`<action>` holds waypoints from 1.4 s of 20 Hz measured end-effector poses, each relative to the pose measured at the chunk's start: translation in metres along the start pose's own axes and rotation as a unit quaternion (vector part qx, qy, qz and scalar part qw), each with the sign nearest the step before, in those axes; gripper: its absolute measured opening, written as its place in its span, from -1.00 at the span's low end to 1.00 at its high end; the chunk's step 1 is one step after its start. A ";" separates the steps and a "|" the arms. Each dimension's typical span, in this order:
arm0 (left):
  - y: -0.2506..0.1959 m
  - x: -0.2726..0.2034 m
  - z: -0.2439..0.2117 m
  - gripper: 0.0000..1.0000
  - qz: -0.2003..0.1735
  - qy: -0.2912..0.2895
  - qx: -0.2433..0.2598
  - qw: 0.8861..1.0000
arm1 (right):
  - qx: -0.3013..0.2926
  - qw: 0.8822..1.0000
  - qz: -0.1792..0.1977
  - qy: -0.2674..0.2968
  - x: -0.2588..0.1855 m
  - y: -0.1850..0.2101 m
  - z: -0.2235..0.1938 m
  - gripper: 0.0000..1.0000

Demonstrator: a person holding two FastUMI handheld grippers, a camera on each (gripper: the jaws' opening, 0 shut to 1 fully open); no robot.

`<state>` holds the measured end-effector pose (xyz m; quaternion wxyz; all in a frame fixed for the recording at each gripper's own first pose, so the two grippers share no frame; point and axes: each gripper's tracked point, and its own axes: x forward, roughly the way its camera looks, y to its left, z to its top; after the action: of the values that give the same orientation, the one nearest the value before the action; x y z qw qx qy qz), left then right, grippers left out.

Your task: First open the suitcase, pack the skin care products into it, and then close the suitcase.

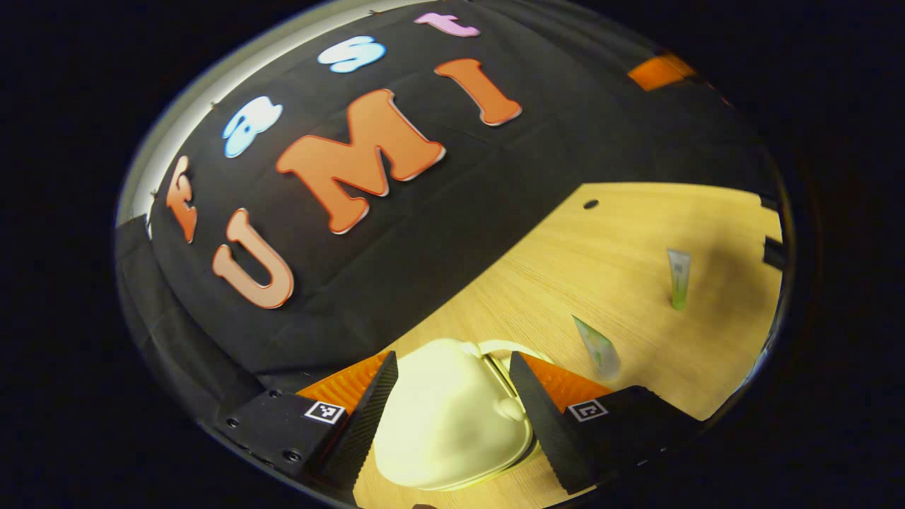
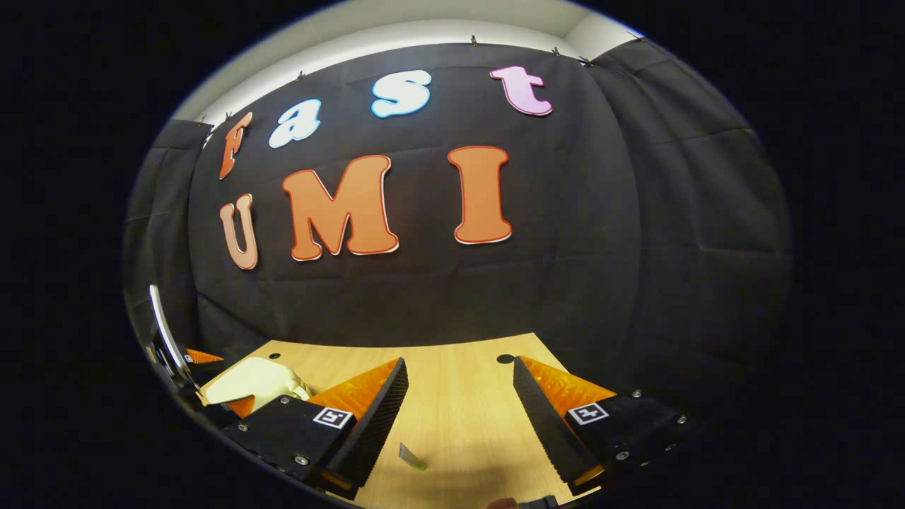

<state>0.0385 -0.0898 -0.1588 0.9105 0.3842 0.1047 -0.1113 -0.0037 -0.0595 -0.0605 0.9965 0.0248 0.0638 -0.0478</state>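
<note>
Left gripper view, gripper open astride cream suitcase, right gripper open, empty.

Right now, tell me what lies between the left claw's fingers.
The cream suitcase, lid shut, sits between the left claw's open fingers in the left gripper view; neither finger visibly presses it.

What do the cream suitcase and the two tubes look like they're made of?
Suitcase: likely hard moulded plastic, smooth satin cream shell with soft highlights, rounded edges. Tubes: probably soft translucent plastic, pale green tint, flat crimped ends. Table: light wood-grain surface, possibly laminate.
</note>
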 end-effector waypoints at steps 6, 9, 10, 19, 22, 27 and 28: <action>-0.051 0.036 -0.039 0.97 -0.040 0.057 0.115 0.991 | 0.008 0.999 -0.035 0.021 -0.001 -0.040 -0.016 0.90; -0.067 0.047 -0.053 0.97 -0.051 0.085 0.170 0.980 | 0.009 0.999 -0.042 0.031 0.002 -0.052 -0.022 0.90; -0.069 0.053 -0.059 0.96 -0.049 0.095 0.181 0.978 | 0.010 0.998 -0.043 0.034 0.002 -0.055 -0.024 0.90; -0.061 0.090 -0.077 0.94 -0.043 0.147 0.237 0.959 | 0.010 0.998 -0.045 0.052 0.017 -0.068 -0.033 0.90; -0.072 0.096 -0.083 0.51 -0.059 0.158 0.247 0.954 | 0.010 0.998 -0.040 0.052 0.022 -0.068 -0.031 0.90; -0.081 0.095 -0.081 -0.80 -0.060 0.173 0.271 0.945 | 0.009 0.998 -0.031 0.051 0.025 -0.068 -0.028 0.90; -0.080 0.093 -0.076 -0.81 -0.065 0.173 0.248 0.951 | 0.008 0.998 -0.028 0.050 0.024 -0.065 -0.027 0.90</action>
<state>0.0968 -0.1008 -0.2911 0.7454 0.6034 0.2545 -0.1244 0.0102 -0.1252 -0.0933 0.9901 0.0330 0.1140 -0.0744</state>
